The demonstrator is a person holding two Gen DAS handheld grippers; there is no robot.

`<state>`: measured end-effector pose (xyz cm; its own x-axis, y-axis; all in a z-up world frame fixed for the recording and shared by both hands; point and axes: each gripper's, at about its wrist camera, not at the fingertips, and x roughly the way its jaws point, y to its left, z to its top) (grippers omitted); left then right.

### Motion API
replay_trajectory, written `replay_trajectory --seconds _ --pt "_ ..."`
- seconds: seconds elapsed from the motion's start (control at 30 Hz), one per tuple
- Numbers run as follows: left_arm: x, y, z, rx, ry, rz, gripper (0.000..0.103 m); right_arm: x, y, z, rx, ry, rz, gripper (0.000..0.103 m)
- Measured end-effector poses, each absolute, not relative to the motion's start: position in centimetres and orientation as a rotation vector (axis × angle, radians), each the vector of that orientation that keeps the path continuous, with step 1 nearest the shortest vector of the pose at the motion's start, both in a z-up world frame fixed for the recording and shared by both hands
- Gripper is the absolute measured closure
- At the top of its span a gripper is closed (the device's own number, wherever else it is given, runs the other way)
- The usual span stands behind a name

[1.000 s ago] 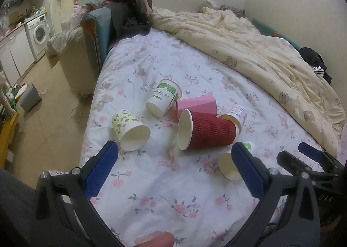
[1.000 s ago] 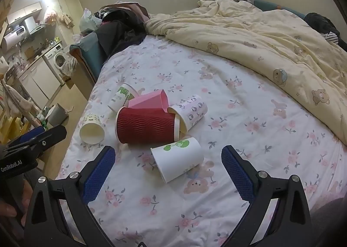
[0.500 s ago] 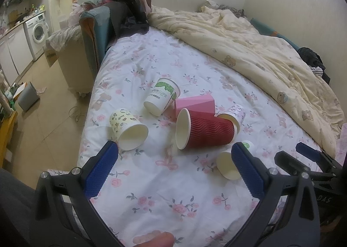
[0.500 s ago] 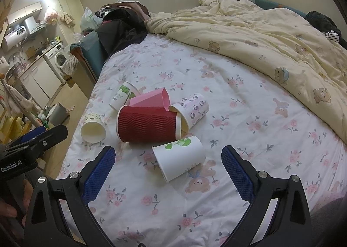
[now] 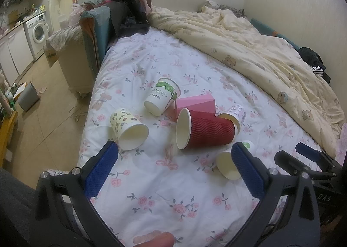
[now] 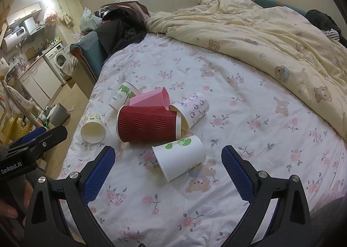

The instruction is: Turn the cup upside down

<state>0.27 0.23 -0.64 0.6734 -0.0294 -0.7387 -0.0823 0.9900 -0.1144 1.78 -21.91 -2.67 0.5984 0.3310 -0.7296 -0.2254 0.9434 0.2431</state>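
1. Right wrist view: right hand-held gripper (image 6: 168,173) spread, empty; white cup (image 6: 181,157) lying sideways on bed (image 6: 249,103), at 12 o'clock.
2. Left hand-held gripper (image 5: 173,173) spread, empty.
3. Approach step; next: close on cup wall, rotate rim down.

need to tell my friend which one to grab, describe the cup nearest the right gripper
On the flowered bed sheet lies a heap of tipped paper cups around a big red ribbed cup. Just in front of it, closest to the right gripper, lies the white cup, the only one with green blobs on plain white.
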Motion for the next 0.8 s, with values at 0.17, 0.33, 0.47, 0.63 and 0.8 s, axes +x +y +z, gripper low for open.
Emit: replay_trajectory --seconds 0.17,0.33,0.47,0.63,0.8 --pt "0.29 0.37 -0.77 -0.144 0.832 0.038 0.000 1.80 -21.96 -2.84 0.134 0.876 0.321 0.002" --pt "0.31 0.41 -0.79 -0.142 0.832 0.036 0.000 1.79 -21.93 -2.82 0.132 0.875 0.322 0.002" --pt "0.30 0.40 -0.77 -0.143 0.832 0.036 0.000 1.75 -21.91 -2.84 0.130 0.874 0.324 0.002" --pt "0.17 0.45 -0.71 -0.142 0.825 0.039 0.000 1.70 -21.86 -2.87 0.131 0.875 0.323 0.002" --pt "0.12 0.45 -0.71 -0.142 0.825 0.038 0.000 1.70 -21.85 -2.86 0.130 0.874 0.325 0.002"
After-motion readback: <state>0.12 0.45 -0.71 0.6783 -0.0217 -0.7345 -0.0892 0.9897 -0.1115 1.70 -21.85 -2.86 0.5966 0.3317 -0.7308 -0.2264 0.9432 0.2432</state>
